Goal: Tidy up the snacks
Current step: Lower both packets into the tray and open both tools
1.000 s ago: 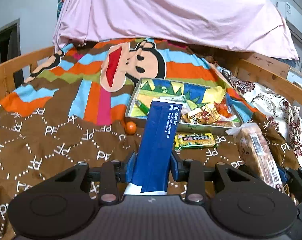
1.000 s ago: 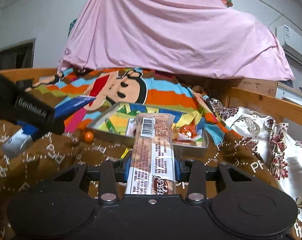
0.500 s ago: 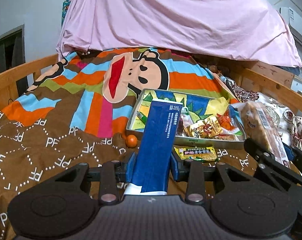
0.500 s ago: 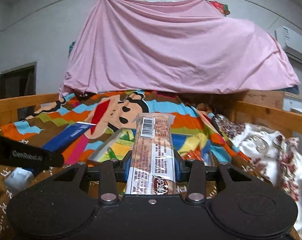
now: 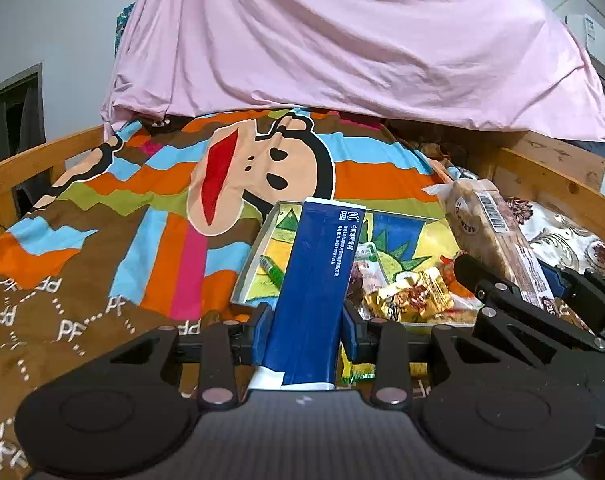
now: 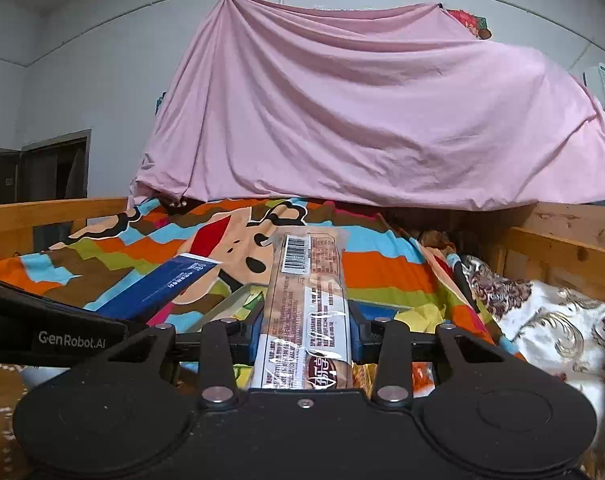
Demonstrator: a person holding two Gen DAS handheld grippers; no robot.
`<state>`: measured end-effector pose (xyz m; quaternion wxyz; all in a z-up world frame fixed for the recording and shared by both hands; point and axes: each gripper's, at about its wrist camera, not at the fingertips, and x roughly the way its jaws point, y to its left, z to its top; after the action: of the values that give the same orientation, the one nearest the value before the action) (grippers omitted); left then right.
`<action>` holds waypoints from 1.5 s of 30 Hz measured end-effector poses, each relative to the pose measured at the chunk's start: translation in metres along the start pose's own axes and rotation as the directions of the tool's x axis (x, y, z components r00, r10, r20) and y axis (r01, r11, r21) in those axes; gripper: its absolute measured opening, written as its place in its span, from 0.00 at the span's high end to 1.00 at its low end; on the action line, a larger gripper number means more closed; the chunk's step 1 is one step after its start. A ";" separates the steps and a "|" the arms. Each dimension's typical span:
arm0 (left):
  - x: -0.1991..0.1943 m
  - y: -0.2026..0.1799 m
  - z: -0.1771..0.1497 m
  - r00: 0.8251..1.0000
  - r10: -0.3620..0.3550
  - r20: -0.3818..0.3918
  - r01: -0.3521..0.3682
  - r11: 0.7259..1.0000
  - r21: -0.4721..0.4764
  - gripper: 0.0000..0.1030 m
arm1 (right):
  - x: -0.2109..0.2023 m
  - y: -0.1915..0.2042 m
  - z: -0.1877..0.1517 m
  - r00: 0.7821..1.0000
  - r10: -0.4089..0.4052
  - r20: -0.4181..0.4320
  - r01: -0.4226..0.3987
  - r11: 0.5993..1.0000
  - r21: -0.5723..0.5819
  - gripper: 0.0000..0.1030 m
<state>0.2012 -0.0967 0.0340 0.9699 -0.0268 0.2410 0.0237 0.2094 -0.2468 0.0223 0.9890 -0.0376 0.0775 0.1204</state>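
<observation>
Left gripper (image 5: 307,322) fingers pinch the blue box (image 5: 316,292), held up just this side of the tray (image 5: 249,276) on the bed. Right gripper (image 6: 304,330) fingers pinch the clear-wrapped biscuit pack (image 6: 308,300) (barcode up), over the tray's right end. Gold wrapped snack (image 5: 410,298) and green packet (image 5: 272,268) lie inside the tray.

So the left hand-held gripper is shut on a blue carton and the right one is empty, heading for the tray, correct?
Not quite. The right hand-held gripper is not empty: the right wrist view shows it shut on a long clear-wrapped biscuit packet. The left hand-held gripper does grip the tall blue carton, near the colourful metal tray.
</observation>
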 end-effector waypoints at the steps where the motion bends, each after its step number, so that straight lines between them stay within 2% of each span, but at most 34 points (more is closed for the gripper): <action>1: 0.007 -0.002 0.003 1.000 0.000 -0.002 0.000 1.000 -0.001 0.62 | 0.008 -0.002 -0.001 1.000 -0.001 0.008 0.001 1.000 -0.007 0.60; 4: 0.028 -0.006 0.011 1.000 0.002 -0.021 -0.002 1.000 -0.020 0.62 | 0.028 -0.010 -0.005 1.000 -0.019 0.017 0.019 1.000 -0.007 0.60; 10: 0.075 -0.007 0.033 0.997 -0.017 -0.074 0.009 0.995 -0.096 0.62 | 0.068 -0.035 -0.016 0.997 -0.073 -0.022 0.075 0.992 0.105 0.60; 21: 0.156 -0.016 0.044 0.993 0.034 -0.111 -0.042 0.996 -0.073 0.62 | 0.129 -0.078 -0.031 0.990 -0.116 -0.085 0.131 0.971 0.201 0.60; 29: 0.209 -0.016 0.052 0.989 0.055 -0.141 -0.061 0.998 -0.033 0.61 | 0.168 -0.091 -0.052 0.975 -0.108 -0.196 0.150 0.965 0.213 0.60; 31: 0.221 -0.018 0.054 0.983 0.064 -0.169 -0.068 0.998 -0.017 0.61 | 0.173 -0.092 -0.056 0.971 -0.095 -0.221 0.144 0.966 0.216 0.60; 38: 0.245 -0.029 0.044 0.973 0.080 -0.217 -0.075 0.997 0.029 0.61 | 0.177 -0.087 -0.057 0.972 -0.095 -0.216 0.135 0.975 0.179 0.60; 45: 0.254 -0.032 0.037 0.966 0.074 -0.246 -0.076 0.997 -0.001 0.60 | 0.177 -0.087 -0.058 0.974 -0.093 -0.206 0.131 0.976 0.177 0.54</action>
<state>0.4447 -0.1184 -0.0514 0.9307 -0.0253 0.3601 0.0580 0.3919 -0.2954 -0.0585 0.9808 0.0406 0.1835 0.0521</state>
